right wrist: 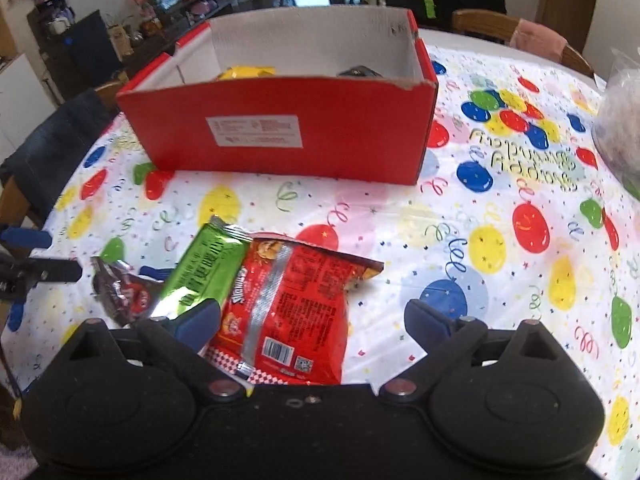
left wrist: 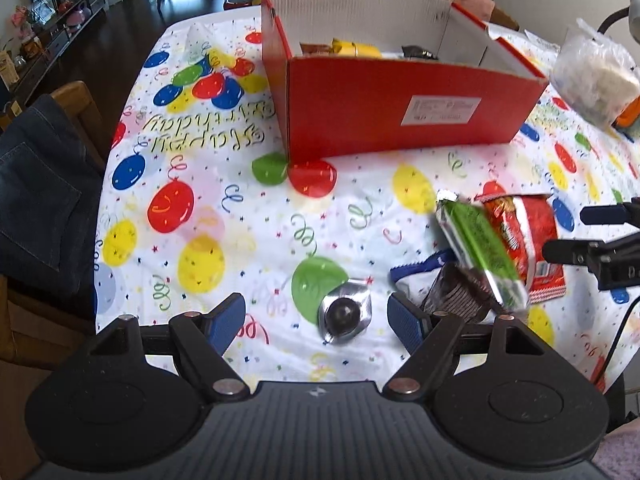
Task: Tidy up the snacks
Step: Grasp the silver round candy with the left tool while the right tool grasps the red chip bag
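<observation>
A red cardboard box [left wrist: 400, 104] stands open on the balloon tablecloth, and shows too in the right wrist view [right wrist: 280, 132]; a yellow packet [left wrist: 358, 49] and a dark packet [left wrist: 418, 53] lie inside. My left gripper [left wrist: 316, 320] is open above a small silver-wrapped snack [left wrist: 345, 314]. A green packet [left wrist: 480, 252] lies on a red packet [left wrist: 528, 236], with a dark brown packet [left wrist: 456, 292] and a blue-white wrapper [left wrist: 416, 270] beside. My right gripper [right wrist: 312, 320] is open, low over the red packet [right wrist: 292, 312]; the green packet [right wrist: 204, 272] and brown packet [right wrist: 120, 292] lie left.
A clear plastic bag [left wrist: 592, 76] with white contents sits at the table's far right. A chair with a denim garment [left wrist: 36, 208] stands at the left edge. Wooden chairs [right wrist: 520, 36] stand beyond the table. The right gripper's fingers [left wrist: 600, 236] show in the left wrist view.
</observation>
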Motion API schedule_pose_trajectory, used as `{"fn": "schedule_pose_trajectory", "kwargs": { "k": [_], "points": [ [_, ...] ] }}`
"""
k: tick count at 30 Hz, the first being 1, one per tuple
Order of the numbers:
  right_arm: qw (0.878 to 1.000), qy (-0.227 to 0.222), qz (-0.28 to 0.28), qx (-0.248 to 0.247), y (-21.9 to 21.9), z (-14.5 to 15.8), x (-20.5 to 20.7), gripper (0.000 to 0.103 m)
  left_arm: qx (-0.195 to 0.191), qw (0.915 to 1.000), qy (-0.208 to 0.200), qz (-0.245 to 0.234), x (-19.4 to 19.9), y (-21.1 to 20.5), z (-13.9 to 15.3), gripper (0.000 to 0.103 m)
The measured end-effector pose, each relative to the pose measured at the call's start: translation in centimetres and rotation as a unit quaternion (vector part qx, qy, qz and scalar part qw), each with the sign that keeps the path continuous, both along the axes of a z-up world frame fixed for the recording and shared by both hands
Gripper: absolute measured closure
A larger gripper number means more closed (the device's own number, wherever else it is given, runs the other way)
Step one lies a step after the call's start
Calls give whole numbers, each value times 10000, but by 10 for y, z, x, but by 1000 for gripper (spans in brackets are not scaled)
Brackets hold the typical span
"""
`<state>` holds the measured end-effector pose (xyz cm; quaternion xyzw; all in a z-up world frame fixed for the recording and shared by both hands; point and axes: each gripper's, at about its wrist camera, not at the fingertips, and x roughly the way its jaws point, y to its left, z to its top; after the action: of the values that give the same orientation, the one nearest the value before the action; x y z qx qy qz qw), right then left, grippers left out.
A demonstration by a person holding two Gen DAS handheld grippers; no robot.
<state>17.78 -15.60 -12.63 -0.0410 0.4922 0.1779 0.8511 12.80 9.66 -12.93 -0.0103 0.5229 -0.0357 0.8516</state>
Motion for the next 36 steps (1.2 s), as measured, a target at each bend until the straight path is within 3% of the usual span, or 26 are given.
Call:
{"fn": "schedule_pose_trajectory", "kwargs": {
  "k": [12, 19, 24, 34, 36],
  "points": [
    [9986, 215, -258, -401, 27, -16, 16, 10, 205, 9992, 88, -325, -1, -13, -18, 26],
    [9976, 274, -169, -619, 38, -21, 19, 11, 226, 9987, 128, -448, 5, -21, -23, 41],
    [9976, 363, -187, -554, 36, -22, 21, 18, 224, 9986, 172, -459, 8, -23, -27, 49],
    [9984, 369, -70, -434, 35, -21, 16, 32, 270, 9981, 212, -507, 10, -28, -34, 52],
    [9984, 356, -65, -437, 34, -21, 15, 32, 258, 9982, 189, -513, 11, -28, -34, 59]
  ]
}}
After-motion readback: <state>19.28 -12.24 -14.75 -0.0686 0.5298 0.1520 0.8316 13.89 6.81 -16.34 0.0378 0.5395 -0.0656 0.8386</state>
